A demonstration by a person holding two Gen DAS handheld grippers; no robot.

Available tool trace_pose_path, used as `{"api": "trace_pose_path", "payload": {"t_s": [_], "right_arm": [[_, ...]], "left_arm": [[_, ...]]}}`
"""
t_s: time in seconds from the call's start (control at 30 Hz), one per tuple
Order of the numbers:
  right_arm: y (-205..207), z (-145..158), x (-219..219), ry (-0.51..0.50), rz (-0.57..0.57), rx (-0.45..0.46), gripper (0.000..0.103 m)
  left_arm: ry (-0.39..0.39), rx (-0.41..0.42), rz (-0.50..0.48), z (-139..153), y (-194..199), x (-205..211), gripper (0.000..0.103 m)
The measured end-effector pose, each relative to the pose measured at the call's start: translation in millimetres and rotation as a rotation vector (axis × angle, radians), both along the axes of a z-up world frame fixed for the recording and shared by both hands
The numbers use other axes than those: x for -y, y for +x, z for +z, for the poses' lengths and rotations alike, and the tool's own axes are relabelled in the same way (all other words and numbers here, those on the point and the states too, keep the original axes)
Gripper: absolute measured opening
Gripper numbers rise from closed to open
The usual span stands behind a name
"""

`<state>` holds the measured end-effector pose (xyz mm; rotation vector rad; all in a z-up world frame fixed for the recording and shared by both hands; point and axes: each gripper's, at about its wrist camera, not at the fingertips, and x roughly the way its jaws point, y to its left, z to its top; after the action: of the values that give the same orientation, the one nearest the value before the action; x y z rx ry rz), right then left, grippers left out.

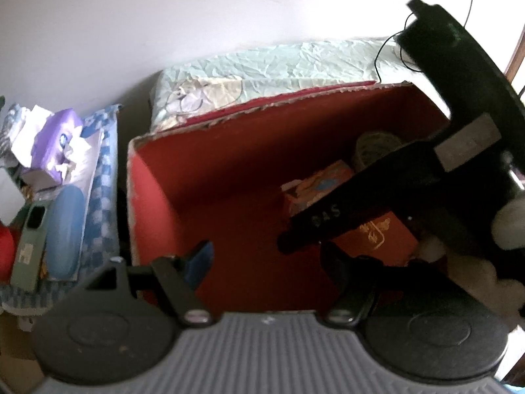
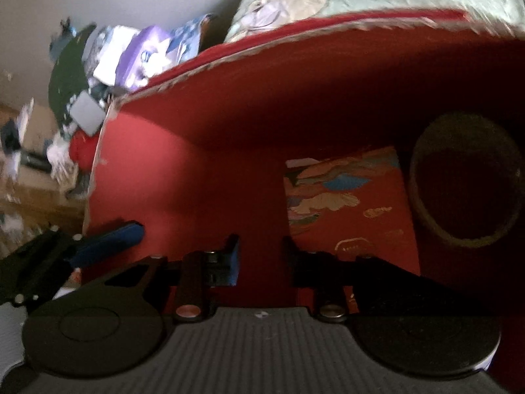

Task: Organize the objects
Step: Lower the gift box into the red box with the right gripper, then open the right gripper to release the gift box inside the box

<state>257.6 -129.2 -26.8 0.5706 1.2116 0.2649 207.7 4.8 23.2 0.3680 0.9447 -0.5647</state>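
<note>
Right claw (image 2: 261, 256) nearest, fingers narrowly apart, nothing between, low inside red box (image 2: 197, 164). Patterned carton (image 2: 344, 203) just right of it, beside roll (image 2: 466, 180). Carton likely light, stiff, smooth; grip across narrow sides. Left claw (image 1: 265, 259) wide apart, empty.

Red box (image 1: 229, 180) floor bare left of packets (image 2: 344, 203).

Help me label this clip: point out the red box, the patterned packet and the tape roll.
red box (image 2: 229, 151): right wrist view, inner back wall.
patterned packet (image 2: 344, 197): right wrist view, printed face.
tape roll (image 2: 426, 216): right wrist view, left rim.
</note>
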Motion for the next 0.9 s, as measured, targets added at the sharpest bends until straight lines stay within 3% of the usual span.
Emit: {"api": "trace_pose_path", "payload": {"t_s": [0.13,0.2,0.33,0.63,0.9], "right_arm": [[-6,7,12,0.049,-0.04,0.042,0.027],[-10,16,17,0.02,-0.036,0.081,0.034],[-15,20,31,-0.055,-0.058,0.135,0.034],[-20,9,46,0.002,-0.147,0.119,0.032],[-21,13,37,-0.101,-0.126,0.17,0.03]], "left_arm": [[0.021,0.001,-0.026,-5,6,14,0.076],[0.042,0.012,-0.034,-9,8,22,0.076],[0.054,0.002,-0.035,-16,14,30,0.075],[0.076,-0.001,-0.013,-23,24,37,0.075],[0.068,-0.018,0.02,-30,33,34,0.075]]}}
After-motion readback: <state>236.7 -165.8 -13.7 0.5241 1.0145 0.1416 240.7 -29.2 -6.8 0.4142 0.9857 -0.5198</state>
